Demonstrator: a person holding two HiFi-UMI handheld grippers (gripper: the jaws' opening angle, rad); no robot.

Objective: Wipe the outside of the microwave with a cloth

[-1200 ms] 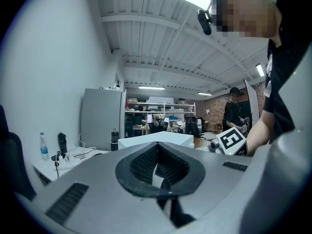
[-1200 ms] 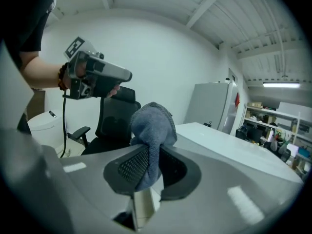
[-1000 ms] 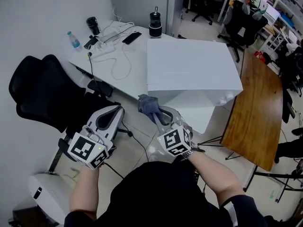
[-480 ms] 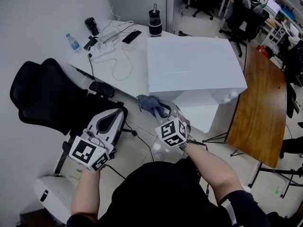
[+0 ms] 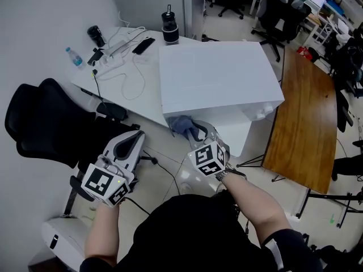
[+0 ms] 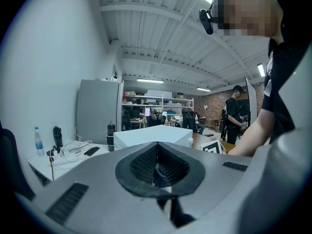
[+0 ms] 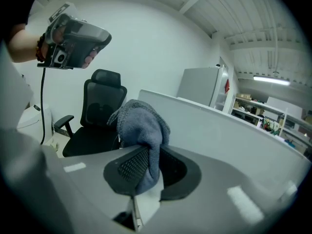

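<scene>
The white microwave [image 5: 215, 78] sits on the white desk [image 5: 136, 89], seen from above in the head view. My right gripper [image 5: 193, 130] is shut on a grey-blue cloth [image 5: 181, 124], which is bunched at the microwave's lower front left corner. In the right gripper view the cloth [image 7: 141, 126] stands up between the jaws, with the microwave's white side [image 7: 219, 130] just behind. My left gripper [image 5: 136, 137] is shut and empty, held to the left beside the chair. In the left gripper view the microwave [image 6: 153, 136] lies further ahead beyond the closed jaws.
A black office chair [image 5: 45, 123] stands left of the desk. On the desk lie cables, a phone, a water bottle [image 5: 71, 55] and a black tumbler [image 5: 169, 22]. A wooden table [image 5: 300, 118] is to the right. A white stool base [image 5: 57, 237] sits at lower left.
My right gripper has moved forward and down with the cloth, closer to the microwave's front corner. The left gripper has shifted slightly forward.
</scene>
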